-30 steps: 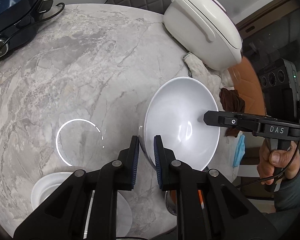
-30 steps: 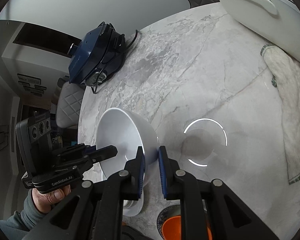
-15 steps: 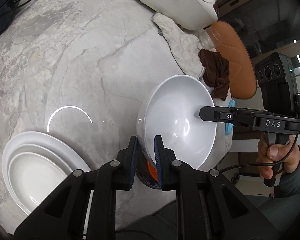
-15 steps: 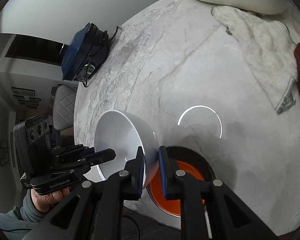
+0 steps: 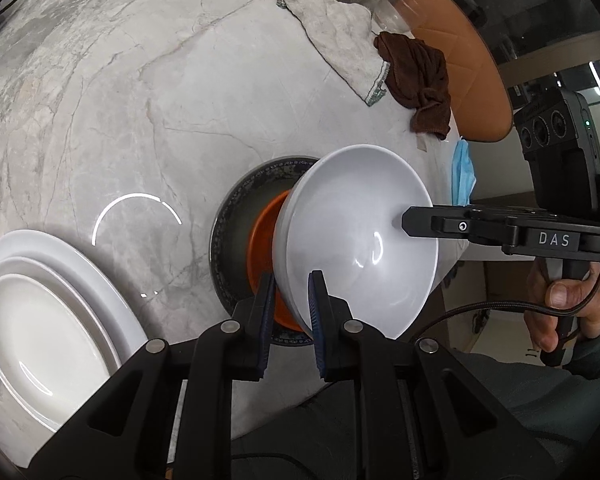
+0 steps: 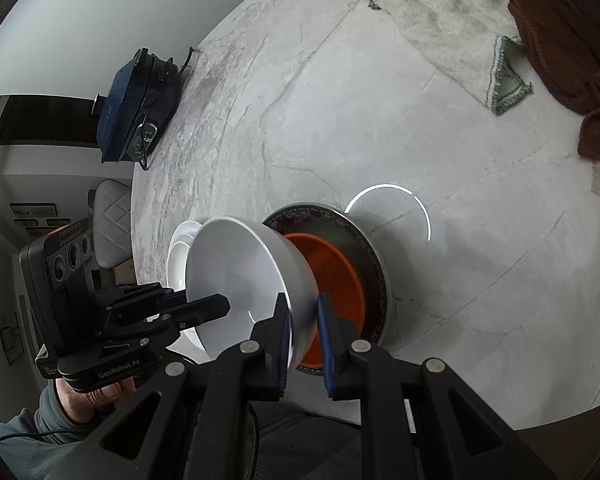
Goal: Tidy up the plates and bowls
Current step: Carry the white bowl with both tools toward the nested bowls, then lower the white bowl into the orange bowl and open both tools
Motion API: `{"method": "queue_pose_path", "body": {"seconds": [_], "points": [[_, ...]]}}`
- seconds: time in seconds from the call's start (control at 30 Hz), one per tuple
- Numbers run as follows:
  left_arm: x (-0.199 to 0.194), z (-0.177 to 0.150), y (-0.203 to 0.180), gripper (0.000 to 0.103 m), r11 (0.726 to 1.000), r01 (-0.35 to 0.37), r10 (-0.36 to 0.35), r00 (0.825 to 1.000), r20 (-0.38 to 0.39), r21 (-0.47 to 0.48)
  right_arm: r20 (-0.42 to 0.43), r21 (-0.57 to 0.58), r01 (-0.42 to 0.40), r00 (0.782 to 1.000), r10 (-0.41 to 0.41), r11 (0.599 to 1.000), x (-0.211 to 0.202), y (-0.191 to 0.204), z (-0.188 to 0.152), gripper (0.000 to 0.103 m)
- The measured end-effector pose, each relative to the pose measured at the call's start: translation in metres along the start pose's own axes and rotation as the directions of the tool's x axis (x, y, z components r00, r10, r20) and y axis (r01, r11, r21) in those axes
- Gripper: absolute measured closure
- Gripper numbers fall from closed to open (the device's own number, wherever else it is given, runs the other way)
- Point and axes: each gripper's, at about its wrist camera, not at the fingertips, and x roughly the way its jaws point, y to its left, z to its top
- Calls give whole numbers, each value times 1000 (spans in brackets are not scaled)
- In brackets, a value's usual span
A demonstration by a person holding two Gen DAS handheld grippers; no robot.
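Fingers of the left gripper [image 5: 289, 304] pinch the near rim of a white bowl [image 5: 360, 240], nearly closed on its wall. To the left, stacked white plates [image 5: 40, 312] sit on the marble table [image 5: 140, 100]. Under the tilted bowl lies a dark patterned plate [image 5: 236, 232] carrying an orange dish [image 6: 328, 264]. Rightward, the right gripper [image 6: 302, 316] clamps the bowl's opposite rim, fingers almost shut.

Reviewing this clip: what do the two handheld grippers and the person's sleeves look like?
Both are matte black with dark-blue pads. The right gripper reads "DAS", carries a black three-lens camera block and trails a braided black cable. The left gripper reads "GenRobot.AI". Grey sleeve visible.
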Motion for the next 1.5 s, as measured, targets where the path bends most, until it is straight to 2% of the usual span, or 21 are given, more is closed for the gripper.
{"method": "queue_pose_path", "body": {"seconds": [0.8, 1.13, 1.23, 1.3, 1.37, 1.43, 1.5], "points": [[38, 0, 5, 89, 998, -55, 53, 997, -48, -35, -53, -58, 94, 994, -97, 994, 29, -12, -4, 87], [39, 2, 6, 84, 998, -50, 48, 998, -46, -46, -34, -183, 243, 967, -253, 953, 36, 9, -6, 87], [38, 2, 4, 73, 998, -41, 39, 998, -42, -40, -35, -192, 255, 963, -267, 948, 37, 10, -5, 87], [37, 2, 0, 51, 999, -21, 20, 999, -27, -38, -34, -200, 265, 960, -277, 943, 38, 10, -5, 87], [37, 2, -5, 38, 1000, -12, 11, 1000, -19, -26, -40, -206, 264, 960, -277, 942, 42, 12, -6, 86], [36, 2, -10, 30, 1000, -19, 19, 1000, -12, -21, -45, -213, 266, 959, -281, 940, 44, 12, -7, 86], [35, 2, -9, 18, 999, -17, 17, 1000, 0, -41, -45, -217, 270, 957, -286, 938, 45, 12, -7, 86]]}}
